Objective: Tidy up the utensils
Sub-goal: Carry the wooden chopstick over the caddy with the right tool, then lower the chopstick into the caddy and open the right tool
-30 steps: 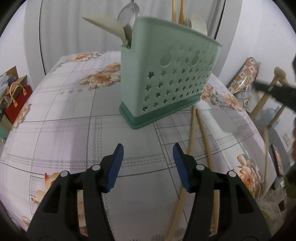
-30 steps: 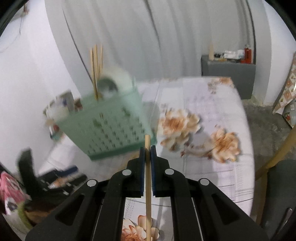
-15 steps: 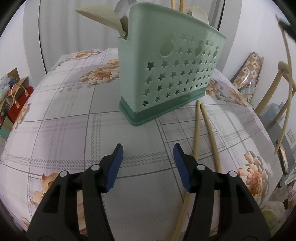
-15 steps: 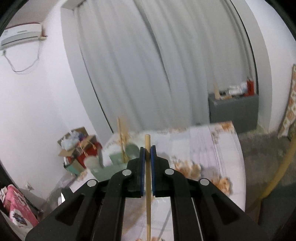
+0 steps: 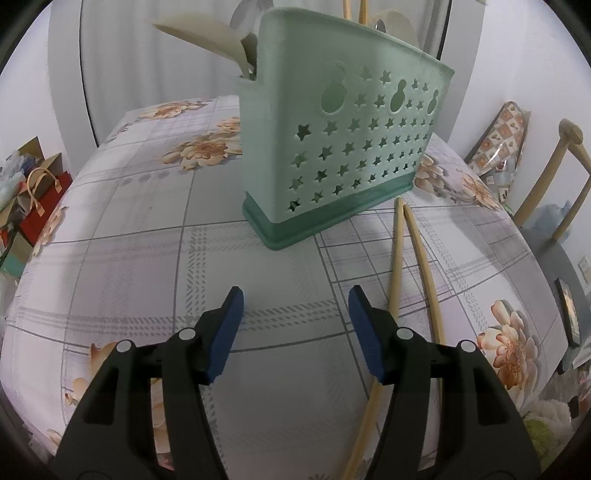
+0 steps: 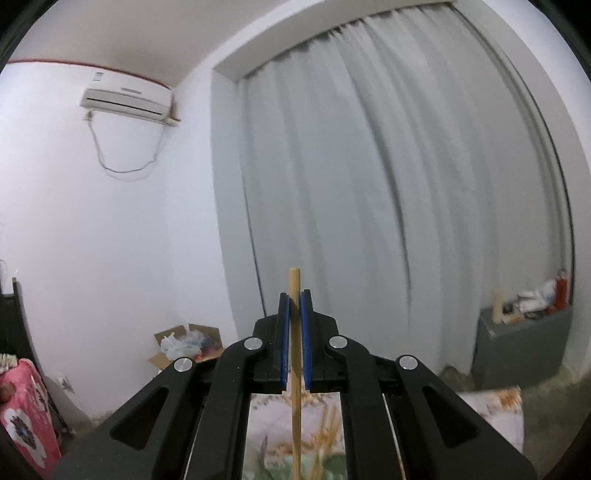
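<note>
A mint-green utensil holder point(image 5: 343, 147) with star cut-outs stands on the flowered tablecloth point(image 5: 147, 236). Spoons point(image 5: 207, 33) and chopsticks point(image 5: 354, 11) stick out of its top. Two loose wooden chopsticks point(image 5: 410, 266) lie on the cloth to the holder's right. My left gripper point(image 5: 295, 314) is open and empty, low over the cloth in front of the holder. My right gripper point(image 6: 294, 310) is shut on a single wooden chopstick point(image 6: 295, 369), held upright and raised high. Below it, blurred, chopstick tips point(image 6: 327, 439) and a green edge show.
A wooden chair point(image 5: 557, 170) stands past the table's right edge. Bags and boxes point(image 5: 33, 192) sit on the floor at the left. In the right wrist view there are a grey curtain point(image 6: 388, 203), an air conditioner point(image 6: 125, 98) and a grey cabinet point(image 6: 517, 343).
My right gripper has lifted and tilted up with the chopstick; its view went from table and holder to wall and curtain. My left gripper has edged nearer the holder, still open.
</note>
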A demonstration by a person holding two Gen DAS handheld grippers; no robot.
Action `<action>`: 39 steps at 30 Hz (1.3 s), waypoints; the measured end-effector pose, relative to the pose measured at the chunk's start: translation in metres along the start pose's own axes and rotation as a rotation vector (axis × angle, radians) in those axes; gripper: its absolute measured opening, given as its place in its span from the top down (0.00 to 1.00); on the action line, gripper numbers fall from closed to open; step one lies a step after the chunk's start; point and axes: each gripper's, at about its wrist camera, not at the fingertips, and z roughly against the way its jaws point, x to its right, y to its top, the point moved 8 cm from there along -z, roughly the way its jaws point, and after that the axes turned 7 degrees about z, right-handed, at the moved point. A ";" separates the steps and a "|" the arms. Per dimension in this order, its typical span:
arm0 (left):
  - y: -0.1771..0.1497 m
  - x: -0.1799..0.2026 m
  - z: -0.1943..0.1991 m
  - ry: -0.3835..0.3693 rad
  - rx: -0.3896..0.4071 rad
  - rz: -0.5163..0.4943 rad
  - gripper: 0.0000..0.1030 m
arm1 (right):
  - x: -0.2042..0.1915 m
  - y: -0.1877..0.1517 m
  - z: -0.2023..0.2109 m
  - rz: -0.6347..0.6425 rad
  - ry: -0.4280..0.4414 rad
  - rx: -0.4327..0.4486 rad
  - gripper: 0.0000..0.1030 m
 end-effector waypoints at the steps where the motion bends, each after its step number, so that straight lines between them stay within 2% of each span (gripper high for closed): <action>1: 0.000 -0.001 0.001 0.001 0.001 0.001 0.45 | -0.003 -0.001 -0.008 0.017 0.003 0.005 0.94; 5: -0.001 -0.006 0.004 0.003 0.006 0.008 0.45 | -0.015 -0.014 -0.031 0.087 0.017 0.002 0.94; 13: -0.001 -0.009 0.005 0.002 0.008 0.010 0.45 | -0.027 -0.078 -0.069 0.200 0.033 -0.126 0.94; 18: 0.000 -0.009 0.007 0.000 0.016 0.012 0.45 | -0.048 -0.134 -0.081 0.240 0.201 -0.351 0.91; 19: 0.000 -0.009 0.007 -0.001 0.016 0.013 0.45 | -0.048 -0.140 -0.078 0.235 0.214 -0.377 0.80; 20: 0.001 -0.010 0.007 -0.001 0.017 0.013 0.45 | -0.047 -0.141 -0.074 0.224 0.214 -0.378 0.63; 22: 0.000 -0.009 0.008 -0.001 0.020 0.011 0.44 | -0.042 -0.137 -0.063 0.185 0.216 -0.357 0.50; 27: 0.000 -0.008 0.009 -0.002 0.020 0.004 0.44 | -0.003 -0.127 -0.031 0.017 0.154 -0.336 0.46; 30: 0.002 -0.009 0.009 -0.007 0.023 0.010 0.44 | 0.022 -0.138 -0.008 -0.103 0.079 -0.376 0.46; 32: 0.001 -0.008 0.008 -0.009 0.023 0.011 0.44 | 0.035 -0.160 0.004 -0.208 0.048 -0.439 0.46; 35: 0.001 -0.008 0.008 -0.011 0.022 0.012 0.44 | 0.040 -0.217 0.018 -0.317 0.004 -0.601 0.46; 39: 0.001 -0.009 0.010 -0.008 0.024 0.009 0.44 | 0.019 -0.297 0.034 -0.346 -0.054 -0.824 0.47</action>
